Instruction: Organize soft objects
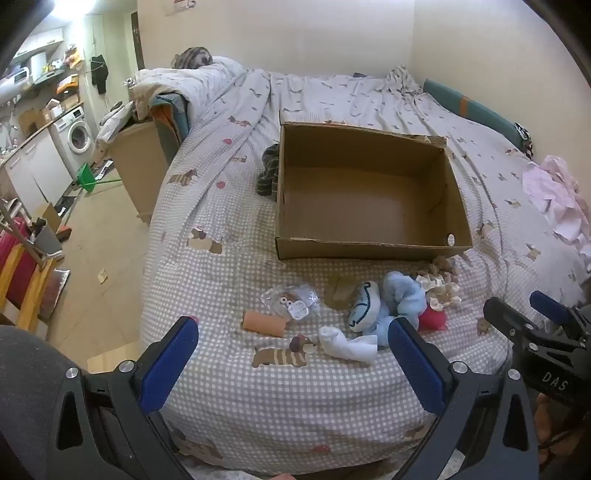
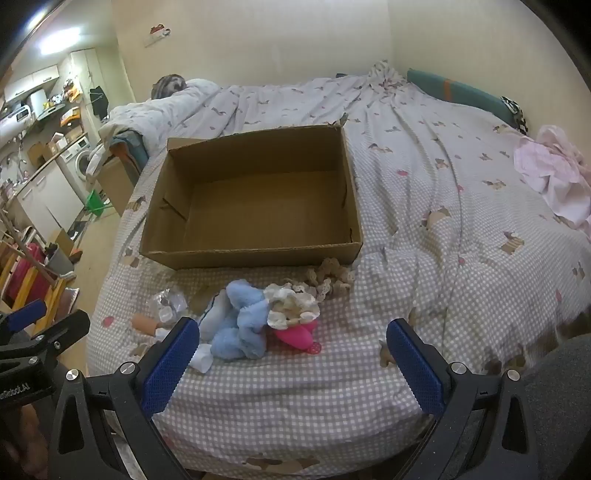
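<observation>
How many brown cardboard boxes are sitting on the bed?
1. The open brown cardboard box sits mid-bed on the checked bedspread, just behind the pile of small soft things; nothing shows inside it.

Cream walls (image 1: 332, 33), bare but for small item pinned high up. Bed (image 1: 229, 387) fills room – checked cover with dog print, rumpled duvet (image 1: 221, 77) heaped at far left corner. Wooden cabinet (image 1: 136, 166) beside bed. Pale floor (image 1: 96, 236). Left background – white washing machine (image 1: 75, 134), white cupboards (image 1: 33, 173), cluttered shelves (image 1: 44, 70). Bright ceiling light (image 1: 70, 7) top left.
</observation>
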The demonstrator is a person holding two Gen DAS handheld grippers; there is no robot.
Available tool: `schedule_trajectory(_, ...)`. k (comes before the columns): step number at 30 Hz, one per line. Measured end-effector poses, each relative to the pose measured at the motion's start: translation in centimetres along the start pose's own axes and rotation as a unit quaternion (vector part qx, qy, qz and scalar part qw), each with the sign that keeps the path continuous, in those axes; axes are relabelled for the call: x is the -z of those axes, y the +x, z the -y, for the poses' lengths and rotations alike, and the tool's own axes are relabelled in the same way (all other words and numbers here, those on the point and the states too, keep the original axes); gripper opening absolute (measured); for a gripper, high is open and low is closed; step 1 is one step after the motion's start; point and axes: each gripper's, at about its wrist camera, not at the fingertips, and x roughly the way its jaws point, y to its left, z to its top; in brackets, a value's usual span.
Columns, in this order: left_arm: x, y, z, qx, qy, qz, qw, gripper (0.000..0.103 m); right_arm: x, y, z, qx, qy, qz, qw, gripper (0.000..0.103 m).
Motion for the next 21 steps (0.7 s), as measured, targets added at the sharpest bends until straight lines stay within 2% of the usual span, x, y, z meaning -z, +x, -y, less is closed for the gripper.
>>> schedule_trajectory(7,-0.01,-0.1,0.22,-0.011,-0.001,0.0,0.9999,0.103,0.02,0.02,-0.05,-0.002,0.0,-0.003,1.0,0.103)
schedule_trajectory(21,0.01,0.09,0.02,-0.009,-0.001,-0.005,0.9999,0.103,0.1,-0.09,-0.06,0.0,-0.001,0.0,1.0,0.103)
